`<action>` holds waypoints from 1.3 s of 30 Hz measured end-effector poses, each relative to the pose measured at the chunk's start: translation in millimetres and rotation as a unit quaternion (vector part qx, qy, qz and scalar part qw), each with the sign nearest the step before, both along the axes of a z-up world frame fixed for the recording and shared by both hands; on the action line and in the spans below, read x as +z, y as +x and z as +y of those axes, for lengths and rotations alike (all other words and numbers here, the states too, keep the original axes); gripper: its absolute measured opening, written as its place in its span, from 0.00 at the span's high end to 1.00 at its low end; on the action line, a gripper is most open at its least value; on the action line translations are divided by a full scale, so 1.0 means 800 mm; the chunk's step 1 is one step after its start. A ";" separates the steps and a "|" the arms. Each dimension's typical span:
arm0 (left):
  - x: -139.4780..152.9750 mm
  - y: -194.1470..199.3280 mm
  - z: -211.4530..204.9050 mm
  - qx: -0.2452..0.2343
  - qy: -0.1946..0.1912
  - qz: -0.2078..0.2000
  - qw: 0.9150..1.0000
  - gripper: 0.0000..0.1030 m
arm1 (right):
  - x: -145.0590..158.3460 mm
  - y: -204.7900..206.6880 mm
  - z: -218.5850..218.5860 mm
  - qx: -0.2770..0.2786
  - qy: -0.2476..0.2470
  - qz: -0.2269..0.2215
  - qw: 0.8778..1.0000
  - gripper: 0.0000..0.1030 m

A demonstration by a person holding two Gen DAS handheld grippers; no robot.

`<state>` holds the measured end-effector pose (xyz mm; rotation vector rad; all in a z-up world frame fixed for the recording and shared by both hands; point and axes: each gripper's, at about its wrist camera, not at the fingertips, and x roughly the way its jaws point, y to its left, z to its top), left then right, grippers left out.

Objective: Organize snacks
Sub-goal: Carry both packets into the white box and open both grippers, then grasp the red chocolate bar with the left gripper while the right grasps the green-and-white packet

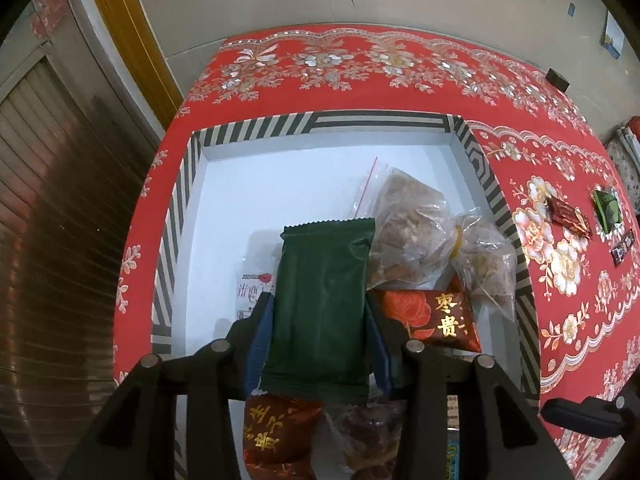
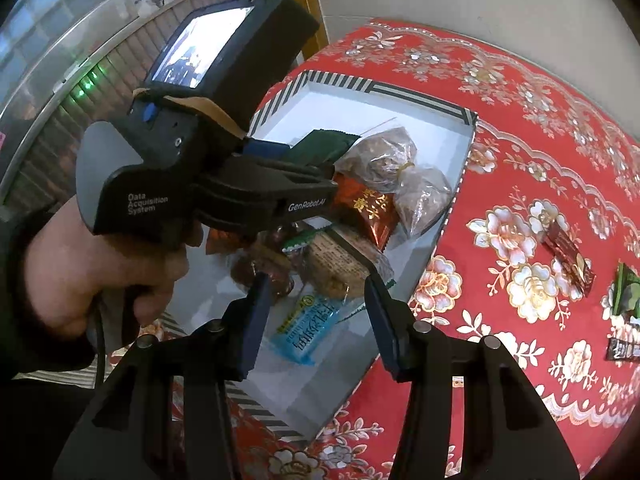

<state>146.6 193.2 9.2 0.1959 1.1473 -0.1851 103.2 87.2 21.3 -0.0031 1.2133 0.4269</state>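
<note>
- Gripping a dark green foil snack packet (image 1: 324, 312) by its long edges, the left gripper (image 1: 320, 344) has its blue pads pressed against both sides, jaws partly closed around it.
- The green packet hangs over a shallow white box with a black-and-white striped rim (image 1: 384, 122), which sits on a red tablecloth with a floral pattern (image 1: 400, 60).
- Inside the box lie two clear plastic bags of brown snacks tied with a yellow band (image 1: 432, 240), a red foil pouch with gold characters (image 1: 432, 316), another red pouch (image 1: 276, 436) at the near edge, and a white printed wrapper (image 1: 256, 292) partly under the green packet.
- The right gripper (image 2: 316, 320) hovers over the near end of the box with its jaws apart and nothing between the pads; a light blue wrapper (image 2: 308, 328) and a brown biscuit pack (image 2: 340, 264) lie below it.
- A person's hand (image 2: 100, 272) holds the left gripper's handle in the right wrist view.
- On the cloth, well apart from the box, rest a dark red packet (image 2: 568, 256), a green packet (image 2: 626, 292) and a small black packet (image 2: 624, 346).
</note>
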 end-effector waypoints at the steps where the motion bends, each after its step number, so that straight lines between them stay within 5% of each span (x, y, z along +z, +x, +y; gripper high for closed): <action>1: -0.001 0.000 -0.001 0.000 0.001 0.000 1.000 0.53 | 0.000 0.000 0.000 -0.001 0.000 0.000 1.000 0.53; 6: -0.002 0.000 -0.002 0.001 0.001 0.004 1.000 0.49 | 0.000 -0.001 -0.001 -0.002 0.000 -0.001 1.000 0.53; 12: -0.002 -0.001 0.005 0.017 0.004 0.002 1.000 0.25 | 0.001 -0.002 -0.004 -0.007 -0.002 -0.004 1.000 0.53; 28: 0.020 -0.020 -0.010 0.009 0.005 -0.016 1.000 0.20 | 0.003 -0.020 -0.039 -0.065 0.000 -0.011 0.998 0.53; 39: 0.067 -0.053 -0.061 0.011 -0.012 -0.073 0.997 0.17 | -0.001 -0.042 -0.087 -0.087 0.021 -0.007 0.996 0.44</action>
